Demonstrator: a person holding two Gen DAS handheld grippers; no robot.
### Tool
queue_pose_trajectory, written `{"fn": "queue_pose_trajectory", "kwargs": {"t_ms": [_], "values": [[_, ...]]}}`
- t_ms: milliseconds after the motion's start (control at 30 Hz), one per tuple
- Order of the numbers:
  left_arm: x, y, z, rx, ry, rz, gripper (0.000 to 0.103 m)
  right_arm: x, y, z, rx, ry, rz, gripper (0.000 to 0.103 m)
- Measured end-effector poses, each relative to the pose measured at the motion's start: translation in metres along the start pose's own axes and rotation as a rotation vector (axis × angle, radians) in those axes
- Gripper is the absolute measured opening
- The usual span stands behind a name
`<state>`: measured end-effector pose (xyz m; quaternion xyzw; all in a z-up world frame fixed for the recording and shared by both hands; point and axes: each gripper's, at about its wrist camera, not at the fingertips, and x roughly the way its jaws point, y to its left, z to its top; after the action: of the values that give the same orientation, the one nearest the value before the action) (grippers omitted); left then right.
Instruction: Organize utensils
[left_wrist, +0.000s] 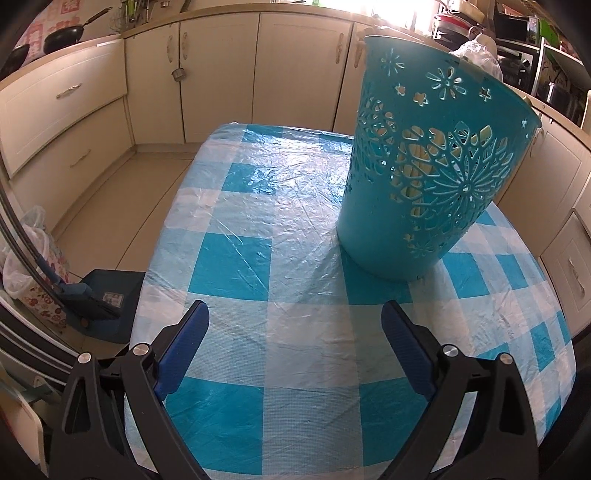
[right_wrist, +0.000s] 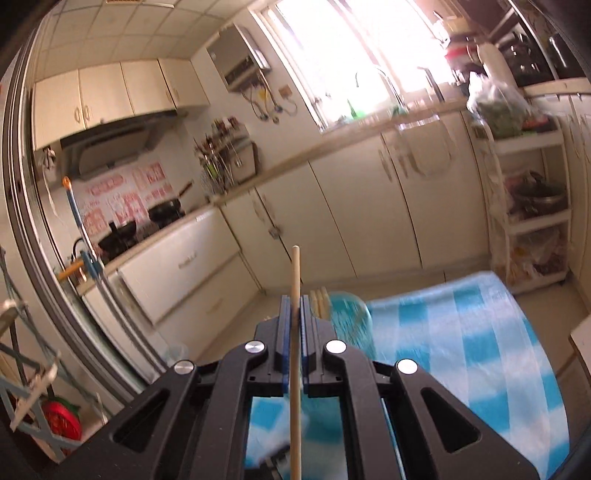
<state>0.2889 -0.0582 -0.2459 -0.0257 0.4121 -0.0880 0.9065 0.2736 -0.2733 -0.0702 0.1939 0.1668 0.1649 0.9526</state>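
Chopstick (right_wrist: 295, 280) clamped upright in right fingers (right_wrist: 294, 306); basket (right_wrist: 349, 317) just beyond, slightly right and below. Left fingers (left_wrist: 294, 325) open, empty, over counter (left_wrist: 258, 258).

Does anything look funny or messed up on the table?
Nothing is spilled or broken. The teal basket stands upright on the checked tablecloth, pale sticks inside. The tablecloth is only wrinkled.
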Motion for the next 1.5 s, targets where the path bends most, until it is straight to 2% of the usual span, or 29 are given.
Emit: {"fn": "queue_pose_trajectory", "kwargs": {"t_ms": [167, 300, 567, 833, 933, 1000, 1033, 1100, 1200, 1367, 1500], "values": [[-0.001, 0.003, -0.001, -0.012, -0.005, -0.015, 0.091, 0.038, 0.012, 0.028, -0.009, -0.121, -0.014, 0.005], [-0.002, 0.006, -0.001, -0.027, -0.011, -0.029, 0.092, 0.062, 0.006, 0.025, -0.018, -0.142, -0.060, 0.005], [-0.001, 0.009, 0.000, -0.046, -0.016, -0.045, 0.092, 0.081, -0.013, 0.000, -0.022, -0.092, -0.123, 0.006], [0.000, 0.010, 0.000, -0.056, -0.014, -0.044, 0.093, 0.072, -0.006, -0.032, -0.077, 0.012, -0.088, 0.007], [0.001, 0.012, 0.001, -0.064, -0.005, -0.041, 0.093, 0.050, -0.007, -0.045, -0.069, 0.037, -0.090, 0.020], [0.001, 0.013, 0.001, -0.074, -0.003, -0.034, 0.093, 0.033, -0.010, -0.052, -0.053, 0.059, -0.106, 0.046], [0.001, 0.014, 0.001, -0.078, -0.003, -0.026, 0.093, 0.023, -0.012, -0.056, -0.048, 0.073, -0.126, 0.051], [-0.002, 0.014, 0.001, -0.074, 0.001, -0.008, 0.093, 0.008, -0.018, -0.062, -0.040, 0.117, -0.169, 0.070], [-0.011, 0.011, -0.002, -0.058, 0.000, 0.021, 0.093, -0.003, -0.029, -0.077, -0.038, 0.233, -0.267, 0.090], [-0.044, -0.002, -0.004, 0.007, -0.028, 0.046, 0.095, -0.017, -0.045, -0.100, -0.006, 0.397, -0.420, 0.095], [-0.082, -0.013, -0.004, 0.044, -0.053, 0.068, 0.095, -0.040, -0.032, -0.107, -0.012, 0.414, -0.459, 0.095]]}}
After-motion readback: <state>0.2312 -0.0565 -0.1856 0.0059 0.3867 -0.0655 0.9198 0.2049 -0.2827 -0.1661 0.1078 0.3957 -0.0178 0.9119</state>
